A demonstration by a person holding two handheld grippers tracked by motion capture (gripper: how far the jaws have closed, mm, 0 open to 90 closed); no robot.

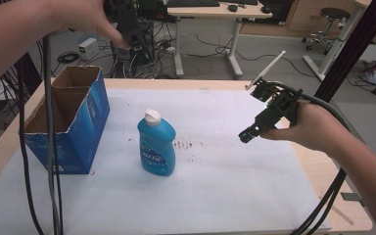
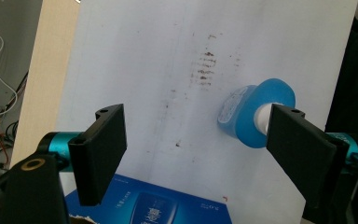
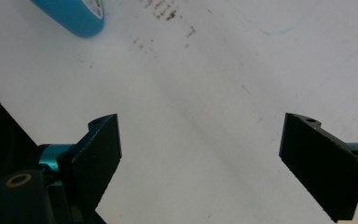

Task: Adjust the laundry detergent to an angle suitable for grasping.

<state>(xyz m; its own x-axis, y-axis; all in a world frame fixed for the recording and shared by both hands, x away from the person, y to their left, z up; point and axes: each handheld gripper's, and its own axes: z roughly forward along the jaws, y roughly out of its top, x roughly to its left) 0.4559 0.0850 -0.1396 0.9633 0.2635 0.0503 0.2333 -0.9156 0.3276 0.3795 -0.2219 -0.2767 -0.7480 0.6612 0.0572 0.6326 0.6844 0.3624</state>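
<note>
I hold both hand-held grippers, left [image 2: 193, 154] and right [image 3: 200, 163], released above the worktop [image 1: 235, 196], lining up on the upright blue bottle [image 1: 156, 144] beside the box [image 1: 85, 122].

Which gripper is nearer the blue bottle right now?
Right. The right gripper hangs low over the table beside the blue bottle, jaws open. The left gripper is raised high behind the cardboard box, farther off.

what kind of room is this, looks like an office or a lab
Probably a lab or office workspace: a desk with a keyboard stands behind the table, loose cables lie across the floor, and a rolling stool stands nearby.
</note>
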